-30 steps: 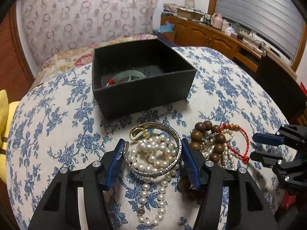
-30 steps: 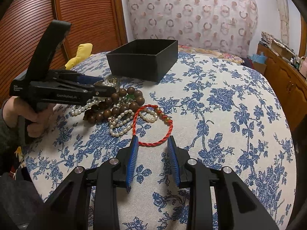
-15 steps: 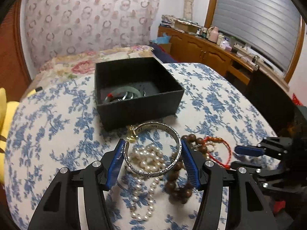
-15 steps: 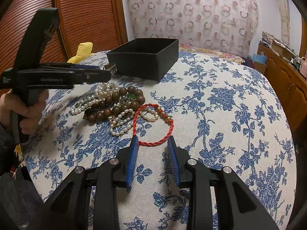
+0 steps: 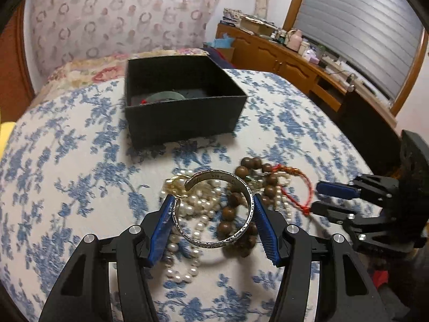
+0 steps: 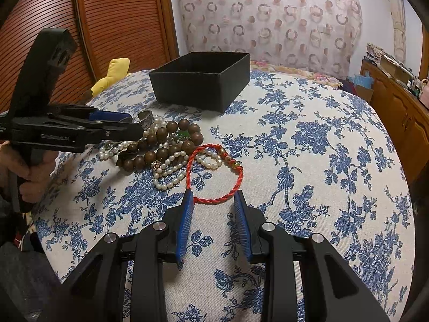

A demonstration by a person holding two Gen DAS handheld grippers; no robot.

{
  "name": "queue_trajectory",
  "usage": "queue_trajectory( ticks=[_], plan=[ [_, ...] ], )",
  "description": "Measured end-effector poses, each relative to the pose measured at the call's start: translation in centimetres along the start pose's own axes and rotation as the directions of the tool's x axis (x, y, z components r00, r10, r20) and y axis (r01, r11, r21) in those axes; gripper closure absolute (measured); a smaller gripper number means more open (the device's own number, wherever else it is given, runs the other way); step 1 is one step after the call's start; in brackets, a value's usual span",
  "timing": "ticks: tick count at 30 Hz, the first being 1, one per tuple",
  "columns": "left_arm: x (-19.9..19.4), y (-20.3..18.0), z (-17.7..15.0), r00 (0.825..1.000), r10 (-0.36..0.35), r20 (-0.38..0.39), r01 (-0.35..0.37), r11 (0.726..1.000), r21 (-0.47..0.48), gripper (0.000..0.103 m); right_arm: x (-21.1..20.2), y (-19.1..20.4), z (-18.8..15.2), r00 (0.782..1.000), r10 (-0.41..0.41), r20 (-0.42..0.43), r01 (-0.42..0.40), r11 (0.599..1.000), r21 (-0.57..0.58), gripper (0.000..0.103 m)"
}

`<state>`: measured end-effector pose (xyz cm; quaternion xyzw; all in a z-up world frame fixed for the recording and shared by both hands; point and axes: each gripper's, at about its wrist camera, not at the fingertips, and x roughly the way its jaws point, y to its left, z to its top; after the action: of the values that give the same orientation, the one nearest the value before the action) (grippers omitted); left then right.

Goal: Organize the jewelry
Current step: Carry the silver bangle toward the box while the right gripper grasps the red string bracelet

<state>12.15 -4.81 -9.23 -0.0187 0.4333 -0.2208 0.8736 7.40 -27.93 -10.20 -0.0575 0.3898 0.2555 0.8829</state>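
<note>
1. Step in hand: carrying the silver cuff bangle (image 5: pixel 214 214) to the black box (image 5: pixel 182 102). The left gripper (image 5: pixel 213 225) has the cuff pinched across its width, one blue pad on each side, jaws held fairly wide by it.
2. Cuff looks lifted clear of the jewelry pile; in the right wrist view it sits at the left gripper's tip, above the pearls. A gold ring-like piece (image 5: pixel 175 186) lies by its open end; can't tell if it's hooked on or only lying behind.
3. Box sits on the floral-cloth desk (image 5: pixel 67 174) beyond the pile, open top, with a pale green bangle (image 5: pixel 166 97) already inside.
4. Right gripper (image 6: pixel 214 201) idle low over the desk, jaws partly spread, gripping nothing; the red cord bracelet (image 6: pixel 214 173) loop lies just at its tips, the left pad tip about touching the cord.
5. Left on the desk: wooden bead bracelet (image 5: pixel 236 209), pearl strands (image 5: pixel 198 206), red cord bracelet. Task is early to midway, judging by that.
6. Next move likely: carry the cuff forward over the box rim, lower it, spread the jaws to drop. Needs enough height to clear the near wall.
7. Risk: the cuff may slip, or drag the gold piece or pearls along.
</note>
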Motion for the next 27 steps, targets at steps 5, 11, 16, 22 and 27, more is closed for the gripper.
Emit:
queue_trajectory(
  ticks=[5, 11, 16, 22, 27],
  plan=[
    [-0.5, -0.8, 0.0, 0.999, 0.026, 0.02, -0.027, 0.999, 0.026, 0.048, 0.0, 0.0, 0.0, 1.0, 0.0, 0.0, 0.0, 1.0, 0.0, 0.069],
    [-1.6, -1.5, 0.1, 0.997, 0.052, 0.052, -0.055, 0.997, 0.052, 0.048, 0.2, 0.5, 0.2, 1.0, -0.021, -0.003, 0.021, 0.999, -0.035, 0.069],
    [-2.5, -1.2, -0.1, 0.995, 0.072, 0.069, -0.076, 0.996, 0.056, 0.048, 0.6, 1.9, 0.5, 1.0, 0.002, -0.009, -0.003, 0.997, -0.082, 0.069],
    [-3.4, -0.4, -0.4, 0.992, 0.093, 0.085, -0.097, 0.994, 0.045, 0.047, 1.4, 3.1, 1.3, 0.999, -0.021, -0.031, 0.016, 0.989, -0.15, 0.071],
    [-4.1, 0.4, -0.6, 0.99, 0.1, 0.101, -0.103, 0.994, 0.033, 0.048, 1.9, 2.6, 1.7, 0.998, -0.017, -0.06, 0.007, 0.986, -0.164, 0.094]
  ],
)
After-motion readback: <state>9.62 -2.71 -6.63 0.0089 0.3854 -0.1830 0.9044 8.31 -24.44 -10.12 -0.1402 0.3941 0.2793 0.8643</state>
